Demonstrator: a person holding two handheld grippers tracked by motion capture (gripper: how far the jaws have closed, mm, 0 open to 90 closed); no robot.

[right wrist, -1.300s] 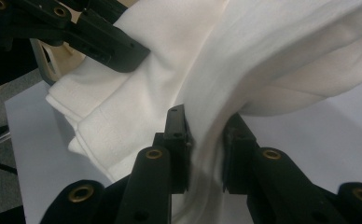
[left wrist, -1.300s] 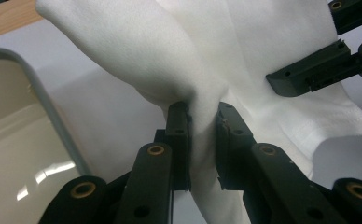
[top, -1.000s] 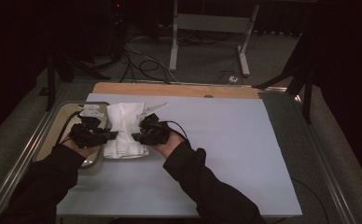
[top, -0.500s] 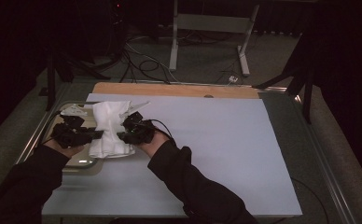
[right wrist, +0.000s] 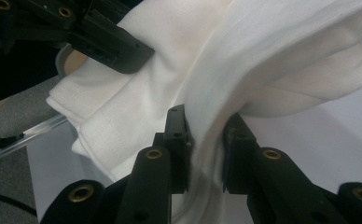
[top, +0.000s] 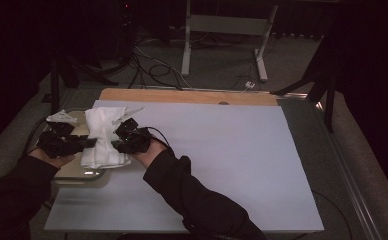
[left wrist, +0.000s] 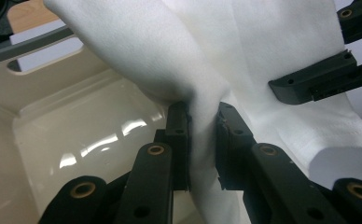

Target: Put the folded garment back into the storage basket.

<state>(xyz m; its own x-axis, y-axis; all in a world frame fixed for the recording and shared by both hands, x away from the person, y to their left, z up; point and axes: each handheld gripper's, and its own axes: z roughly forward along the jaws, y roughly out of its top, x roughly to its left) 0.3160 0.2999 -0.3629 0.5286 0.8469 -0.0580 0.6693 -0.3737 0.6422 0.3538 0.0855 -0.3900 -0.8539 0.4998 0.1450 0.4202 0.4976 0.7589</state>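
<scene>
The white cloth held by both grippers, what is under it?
Under the cloth are a cream tray on its left part and the pale table sheet on its right. Both the left gripper and the right gripper pinch it. The tray floor beneath the cloth is covered.

The white sheet point(top: 222, 160) lies bare to the right; the cream tray point(top: 77, 172) crowds the left edge.

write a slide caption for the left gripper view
Left tongs clamp a fold of white cloth above a glossy cream tray, with the right tongs gripping the cloth farther along.
</scene>
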